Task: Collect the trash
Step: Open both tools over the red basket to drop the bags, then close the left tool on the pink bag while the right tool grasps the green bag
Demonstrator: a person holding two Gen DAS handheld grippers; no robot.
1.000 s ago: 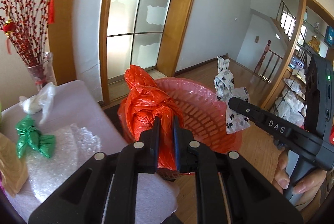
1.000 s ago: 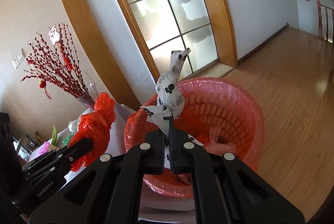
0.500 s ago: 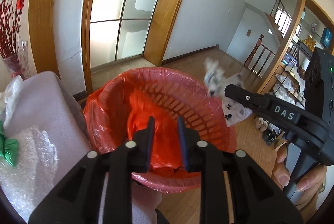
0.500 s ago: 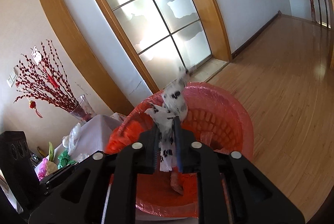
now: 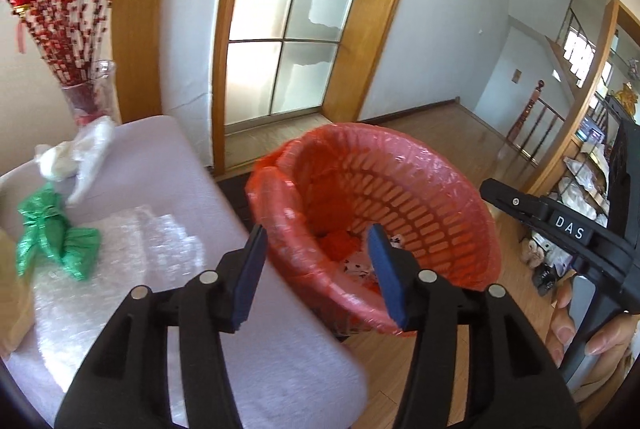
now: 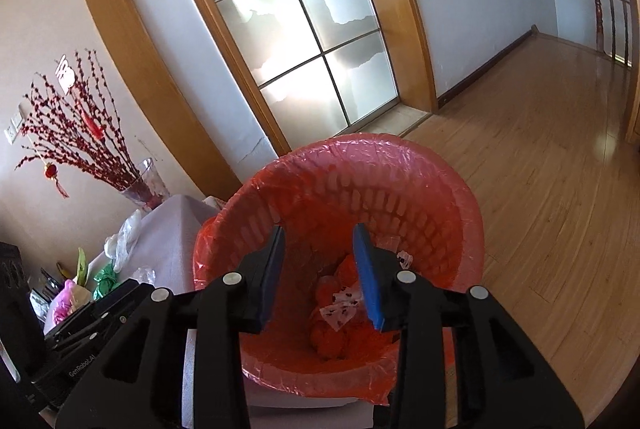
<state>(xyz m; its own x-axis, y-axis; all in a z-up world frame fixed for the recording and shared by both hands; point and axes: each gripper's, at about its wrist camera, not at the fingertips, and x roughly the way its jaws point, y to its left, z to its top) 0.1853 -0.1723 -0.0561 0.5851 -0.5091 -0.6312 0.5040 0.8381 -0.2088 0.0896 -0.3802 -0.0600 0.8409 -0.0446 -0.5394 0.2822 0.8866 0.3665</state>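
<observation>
Letting go over the red-lined plastic mesh bin [image 6: 404, 197], both the left gripper [image 5: 316, 269] and right gripper [image 6: 320, 269] have jaws opening and empty; the crumpled orange bag [image 6: 340, 313] and paw-print wrapper [image 6: 340, 305] lie inside, so open fully before leaving the bin

My left hand-held gripper [image 5: 316, 269] points forward and downward, its jaws opening with nothing between the blue pads [image 5: 386, 271]. My right hand-held gripper [image 6: 320, 265] tilts down the same way, its jaws also opening and holding nothing. In the left wrist view the right one reaches in from about 3 o'clock, and my right hand [image 5: 592, 333] wraps its handle at about 4 o'clock, fingertips showing.
</observation>
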